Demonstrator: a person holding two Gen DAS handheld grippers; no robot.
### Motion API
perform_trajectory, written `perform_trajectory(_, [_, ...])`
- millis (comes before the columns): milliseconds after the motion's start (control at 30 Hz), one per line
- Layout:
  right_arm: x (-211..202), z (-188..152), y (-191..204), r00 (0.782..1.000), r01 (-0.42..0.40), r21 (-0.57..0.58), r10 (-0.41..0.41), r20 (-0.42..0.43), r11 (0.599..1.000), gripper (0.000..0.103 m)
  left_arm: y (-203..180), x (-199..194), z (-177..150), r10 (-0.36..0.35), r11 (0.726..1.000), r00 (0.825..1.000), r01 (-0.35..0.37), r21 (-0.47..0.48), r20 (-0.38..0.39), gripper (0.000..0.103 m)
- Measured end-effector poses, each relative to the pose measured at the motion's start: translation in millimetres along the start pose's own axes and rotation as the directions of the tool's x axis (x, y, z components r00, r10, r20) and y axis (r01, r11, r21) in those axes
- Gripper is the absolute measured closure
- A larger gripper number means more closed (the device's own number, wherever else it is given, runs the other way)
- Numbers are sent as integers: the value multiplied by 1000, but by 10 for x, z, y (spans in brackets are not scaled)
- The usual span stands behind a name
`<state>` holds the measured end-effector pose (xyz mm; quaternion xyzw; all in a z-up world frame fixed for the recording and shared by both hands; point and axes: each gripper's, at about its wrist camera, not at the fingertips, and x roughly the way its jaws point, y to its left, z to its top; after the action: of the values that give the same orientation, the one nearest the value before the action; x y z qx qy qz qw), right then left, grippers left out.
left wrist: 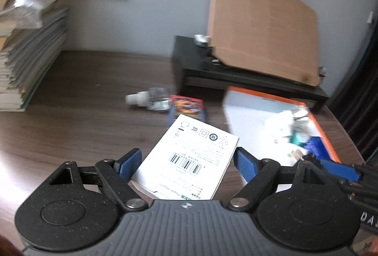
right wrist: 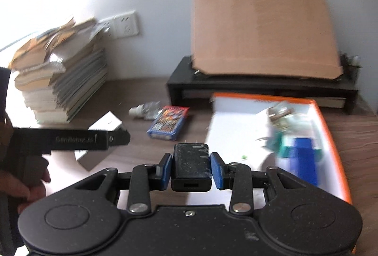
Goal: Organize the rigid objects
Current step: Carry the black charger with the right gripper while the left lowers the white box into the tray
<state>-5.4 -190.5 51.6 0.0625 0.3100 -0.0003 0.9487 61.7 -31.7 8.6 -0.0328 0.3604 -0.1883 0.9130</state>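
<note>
My left gripper (left wrist: 187, 164) is shut on a white power adapter box (left wrist: 189, 157) with a barcode, held above the wooden desk (left wrist: 82, 119). It also shows in the right wrist view (right wrist: 106, 123), with the left gripper (right wrist: 118, 136) seen from the side. My right gripper (right wrist: 191, 167) is shut on a black plug charger (right wrist: 191, 166), prongs pointing forward. An orange-rimmed white box (right wrist: 330, 138) at the right holds a blue item (right wrist: 303, 161) and several small things. A colourful card pack (right wrist: 169, 122) and a small clear bottle (right wrist: 146, 111) lie on the desk.
A tall stack of books and papers (right wrist: 61, 81) stands at the left. A black monitor riser (right wrist: 236, 83) at the back carries a leaning cardboard sheet (right wrist: 262, 29). Wall sockets (right wrist: 125, 24) sit behind the stack.
</note>
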Motion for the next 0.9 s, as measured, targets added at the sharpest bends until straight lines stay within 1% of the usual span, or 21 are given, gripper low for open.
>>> perform_trajectory(133, [-217,48,-280,999,38,28,-39,37,999,59,-303,5,14,-41,999,999,41,-5,0,17])
perform_trajectory(200, [-302,70,-415,997,58,39,-60,55,998,59,-464,19,25,-54,998,999,54,12,4,17])
perform_trajectory(267, [-375,98,-559,994,75,52,-78,71,996,59,-625,37,33,-60,998,998,59,35,7,17])
perform_trajectory(467, [-506,143,-938,988,98,95,-108,106,991,59,-1001,143,41,-78,996,997,78,53,1,17])
perform_trajectory(700, [-510,161,-1199,987,98,112,-110,113,989,59,-1279,199,11,-81,993,997,81,81,-2,17])
perform_trajectory(900, [-479,200,-1312,988,85,111,-98,118,990,59,-1376,253,4,-76,993,997,77,89,-8,17])
